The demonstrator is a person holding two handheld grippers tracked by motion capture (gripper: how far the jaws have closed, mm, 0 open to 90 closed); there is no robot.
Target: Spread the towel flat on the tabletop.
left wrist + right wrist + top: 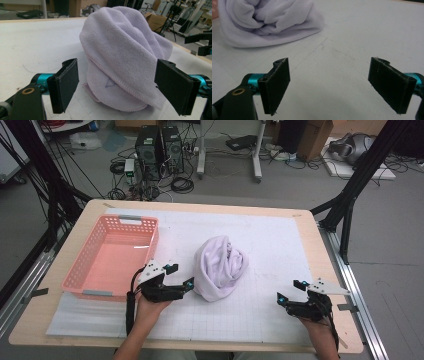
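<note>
Crumpled white towel (pixel 220 267) lies bunched on the gridded mat (pixel 280 245), just right of the pink basket (pixel 112 257); my left gripper (pixel 180 276), jaws spread, sits just beside the towel; my right gripper (pixel 290 291), jaws spread, rests well apart from the towel.

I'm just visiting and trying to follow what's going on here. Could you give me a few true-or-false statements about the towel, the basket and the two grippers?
1. The towel lies in the basket. False: it sits bunched on the mat, to the basket's right.
2. The left gripper is open, close beside the towel. True.
3. The right gripper holds the towel. False: it is open, well apart from it.
4. The basket is pink. True.
5. The towel is spread flat. False: it is crumpled in a heap.
</note>
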